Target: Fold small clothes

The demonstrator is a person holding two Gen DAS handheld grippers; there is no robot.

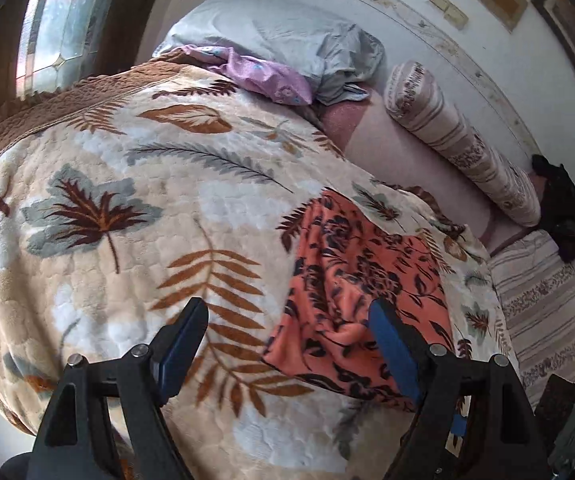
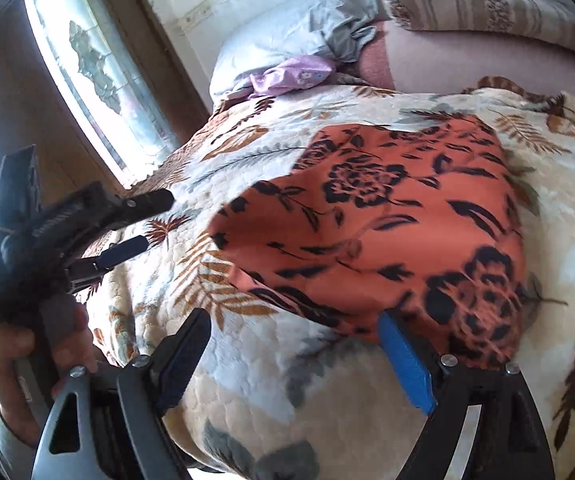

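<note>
Left gripper (image 1: 287,332): jaws apart, nothing between. Right gripper (image 2: 295,340): jaws apart, nothing between. Orange cloth (image 2: 387,216): ahead of both, flat on blanket (image 1: 127,216).

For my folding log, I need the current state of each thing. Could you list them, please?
Orange floral garment: folded, lying on the blanket, not gripped.
Left hand-held gripper: open, holding nothing.
Right hand-held gripper: open, holding nothing.
Leaf-print blanket: spread over the bed.
Grey pillow: crumpled, at the head of the bed.

No legible text, labels or numbers anywhere.
</note>
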